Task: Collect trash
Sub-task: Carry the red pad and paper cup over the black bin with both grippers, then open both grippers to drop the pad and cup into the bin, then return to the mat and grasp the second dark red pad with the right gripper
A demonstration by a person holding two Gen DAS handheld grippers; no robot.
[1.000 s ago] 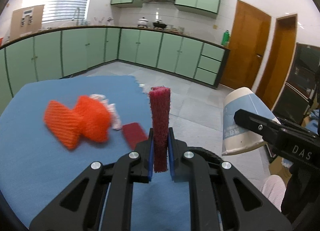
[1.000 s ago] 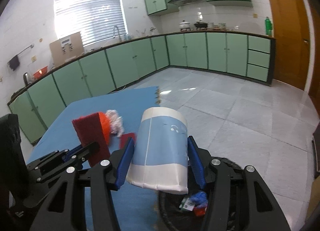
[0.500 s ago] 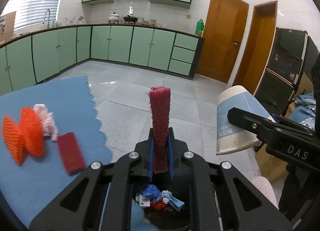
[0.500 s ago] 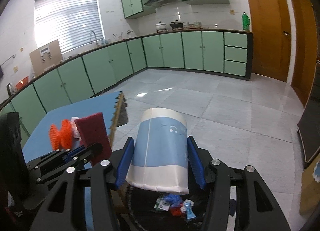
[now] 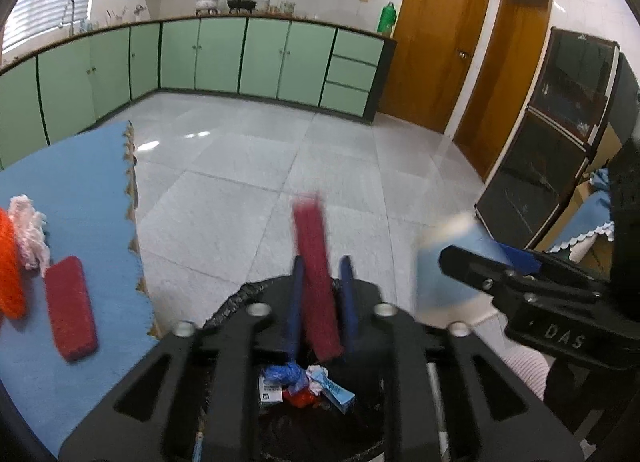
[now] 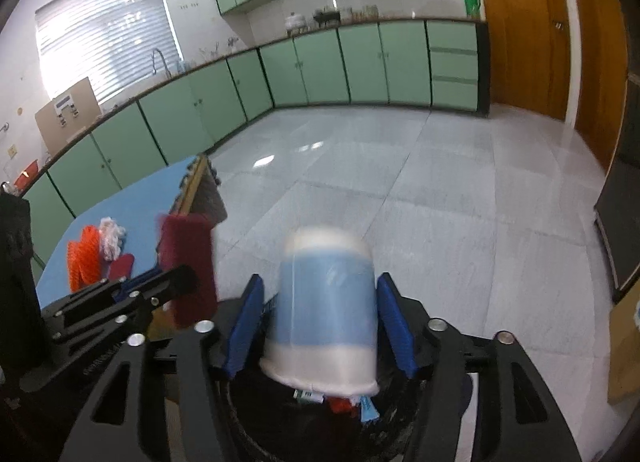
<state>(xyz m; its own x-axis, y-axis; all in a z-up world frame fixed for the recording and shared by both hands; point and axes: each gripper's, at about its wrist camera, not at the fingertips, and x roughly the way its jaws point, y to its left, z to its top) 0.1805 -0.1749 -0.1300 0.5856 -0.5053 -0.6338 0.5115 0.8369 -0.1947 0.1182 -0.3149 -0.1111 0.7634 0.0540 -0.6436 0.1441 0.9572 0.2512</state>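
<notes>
Left wrist: both hand-held grippers opening, red pad (image 5: 316, 274) and cup (image 6: 326, 310) loose above bin (image 5: 240, 302).

We've got both grippers side by side, angled downward. Our left gripper (image 5: 320, 302) is mid-opening: blue pads now w/ a visible gap each side of the red scouring pad (image 5: 316, 278), which sits loose & blurred between them. Our right gripper (image 6: 320, 326) is opening too; its pads stand clear of the blue-and-white paper cup (image 6: 326, 310), also blurred, no squeeze left on it. Left gripper shows at left edge of right wrist view.
</notes>
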